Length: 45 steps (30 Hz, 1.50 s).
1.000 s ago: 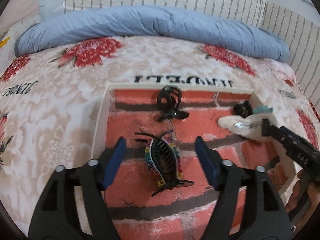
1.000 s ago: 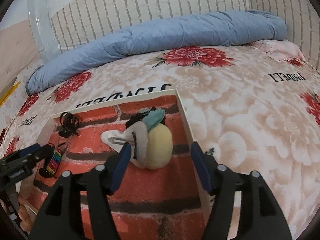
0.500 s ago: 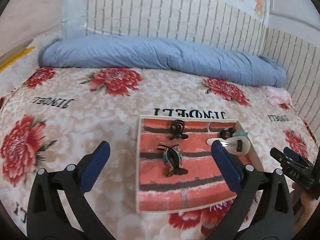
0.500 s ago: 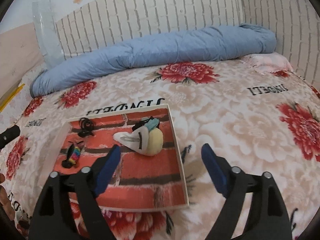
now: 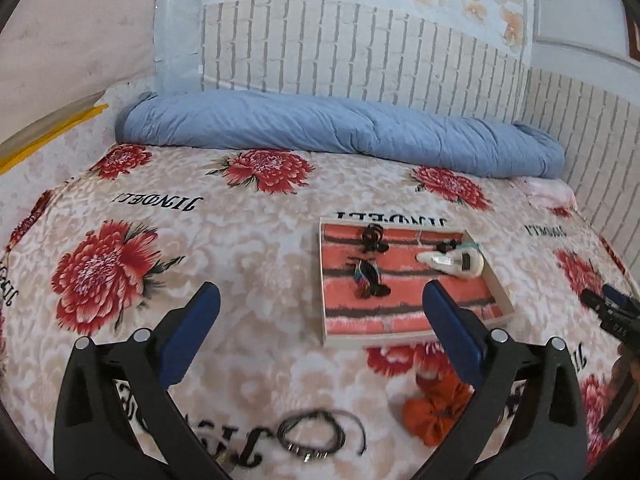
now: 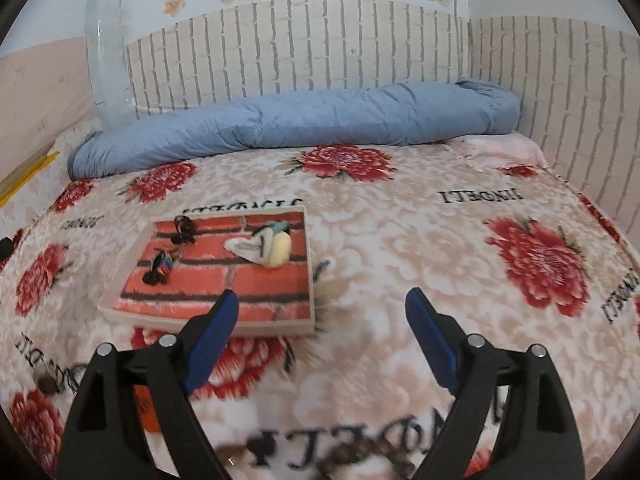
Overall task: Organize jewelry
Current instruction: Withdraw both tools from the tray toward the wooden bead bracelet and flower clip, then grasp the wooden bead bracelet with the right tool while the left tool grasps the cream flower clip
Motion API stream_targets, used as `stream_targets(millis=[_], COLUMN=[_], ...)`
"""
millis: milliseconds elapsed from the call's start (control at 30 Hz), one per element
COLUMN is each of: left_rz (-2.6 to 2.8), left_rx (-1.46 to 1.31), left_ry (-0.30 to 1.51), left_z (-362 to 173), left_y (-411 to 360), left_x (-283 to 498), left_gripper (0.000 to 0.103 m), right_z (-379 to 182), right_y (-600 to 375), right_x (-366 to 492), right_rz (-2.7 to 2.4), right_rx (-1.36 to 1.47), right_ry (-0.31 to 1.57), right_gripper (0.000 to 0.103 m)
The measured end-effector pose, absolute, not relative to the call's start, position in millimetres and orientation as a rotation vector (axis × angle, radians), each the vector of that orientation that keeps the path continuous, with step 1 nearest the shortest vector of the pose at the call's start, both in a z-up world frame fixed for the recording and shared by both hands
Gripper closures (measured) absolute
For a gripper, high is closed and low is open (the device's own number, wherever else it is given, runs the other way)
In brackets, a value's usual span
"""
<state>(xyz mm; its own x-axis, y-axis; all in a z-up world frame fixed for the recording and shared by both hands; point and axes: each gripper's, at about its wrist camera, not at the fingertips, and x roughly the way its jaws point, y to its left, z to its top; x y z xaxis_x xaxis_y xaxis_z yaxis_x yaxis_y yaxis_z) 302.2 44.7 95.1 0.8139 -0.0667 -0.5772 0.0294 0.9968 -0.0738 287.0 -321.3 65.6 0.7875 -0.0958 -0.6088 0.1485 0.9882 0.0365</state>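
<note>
— Any writing I can read from my tools?
— Only "JINOELI", upside down in black, repeated across the beige fleece blanket with red flowers point(image 5: 248, 240).
— Anything else?
— Nothing legible.

black cord point(image 5: 320, 434) blurred, tray items tiny

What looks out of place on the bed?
Two pieces lie loose on the bedspread, outside the tray: an orange scrunchie and a dark cord necklace, both near the camera. The tray's clips and pouch sit inside, untidy but contained.
</note>
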Motion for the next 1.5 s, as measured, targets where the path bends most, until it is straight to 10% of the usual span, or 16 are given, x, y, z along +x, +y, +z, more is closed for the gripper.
stream_targets(millis=[1500], left_rz=[-0.165], left_rx=[-0.036], left_ry=[0.945], left_z=[-86], left_y=[-10], left_x=[181], left_gripper=[0.007], right_z=[-74], right_y=[-361], right_x=[197], right_rz=[-0.293], right_rx=[0.092], right_ry=[0.878], right_gripper=[0.02])
